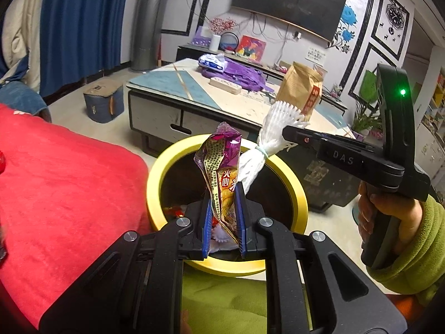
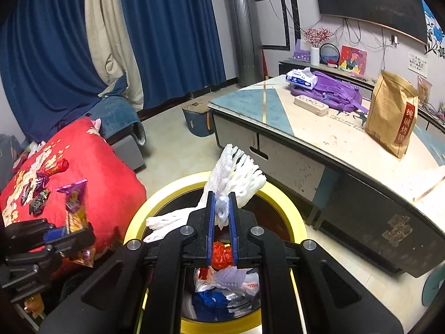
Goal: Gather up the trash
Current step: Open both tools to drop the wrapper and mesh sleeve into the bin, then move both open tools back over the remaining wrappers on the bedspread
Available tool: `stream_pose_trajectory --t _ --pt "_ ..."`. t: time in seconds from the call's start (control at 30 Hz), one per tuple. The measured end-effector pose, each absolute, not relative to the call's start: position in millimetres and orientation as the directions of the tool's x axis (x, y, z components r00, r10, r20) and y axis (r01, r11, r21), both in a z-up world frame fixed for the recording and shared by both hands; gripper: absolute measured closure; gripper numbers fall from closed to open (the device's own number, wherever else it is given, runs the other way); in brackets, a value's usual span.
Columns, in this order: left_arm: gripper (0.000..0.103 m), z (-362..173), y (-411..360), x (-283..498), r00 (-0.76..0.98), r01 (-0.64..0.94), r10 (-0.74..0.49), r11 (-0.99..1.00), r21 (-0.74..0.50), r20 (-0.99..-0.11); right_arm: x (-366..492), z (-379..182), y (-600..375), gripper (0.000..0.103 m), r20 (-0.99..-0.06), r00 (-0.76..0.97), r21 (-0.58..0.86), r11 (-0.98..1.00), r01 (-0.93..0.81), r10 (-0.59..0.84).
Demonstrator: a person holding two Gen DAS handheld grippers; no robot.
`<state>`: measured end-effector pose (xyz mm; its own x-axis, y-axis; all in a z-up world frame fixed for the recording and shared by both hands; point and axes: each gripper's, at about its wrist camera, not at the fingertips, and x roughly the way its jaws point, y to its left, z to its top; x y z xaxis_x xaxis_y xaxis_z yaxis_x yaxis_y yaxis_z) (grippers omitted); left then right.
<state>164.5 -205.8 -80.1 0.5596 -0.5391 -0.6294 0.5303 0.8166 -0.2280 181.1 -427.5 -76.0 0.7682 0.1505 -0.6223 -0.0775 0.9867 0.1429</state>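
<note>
My left gripper (image 1: 224, 194) is shut on a crumpled purple and yellow snack wrapper (image 1: 219, 164), held upright over the yellow-rimmed trash bin (image 1: 158, 167). My right gripper (image 2: 221, 203) is shut on a white foam net sleeve (image 2: 239, 172), also above the trash bin (image 2: 289, 208), which holds red, white and blue litter. In the left wrist view the right gripper (image 1: 286, 133) reaches in from the right with the foam net (image 1: 274, 122) sticking out beyond it. In the right wrist view the left gripper (image 2: 59, 232) shows at the lower left with the wrapper (image 2: 74, 203).
A red blanket (image 2: 105, 172) to the left carries several small candy wrappers (image 2: 41, 192). A low coffee table (image 2: 319, 136) stands behind the bin with a brown paper bag (image 2: 392, 117), purple backpack (image 2: 331, 91) and tissue pack (image 2: 301, 78). A hand in a green sleeve (image 1: 411, 239) holds the right gripper.
</note>
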Motion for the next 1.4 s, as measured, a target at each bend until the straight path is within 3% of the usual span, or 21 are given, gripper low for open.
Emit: stream_pose_trajectory --t 0.27,0.37,0.47,0.53,0.73,1.4 --pt "0.093 -91 -218 178 0.525 0.531 -0.536 0.813 -0.237 -0.662 186 -81 -433 0.083 -0.637 0.756 0.177 0.983 -0.047 0.150" --pt "0.092 -94 -219 178 0.518 0.527 -0.535 0.814 -0.243 -0.667 185 -81 -436 0.073 -0.633 0.760 0.188 0.982 -0.033 0.147" --pt "0.066 -95 -217 177 0.523 0.520 -0.531 0.819 -0.244 -0.667 184 -79 -439 0.065 -0.623 0.770 0.193 0.981 -0.020 0.138" --pt "0.043 -95 -215 178 0.521 0.513 -0.537 0.818 -0.259 -0.663 183 -77 -441 0.055 -0.617 0.775 0.200 0.980 -0.013 0.136" --pt "0.011 -88 -207 174 0.557 0.485 -0.515 0.838 -0.248 -0.651 182 -73 -442 0.042 -0.605 0.786 0.204 0.979 -0.001 0.127" --pt "0.011 -49 -120 158 0.782 0.254 -0.284 0.958 -0.133 -0.554 153 -31 -393 0.030 -0.465 0.855 0.241 0.962 -0.125 0.228"
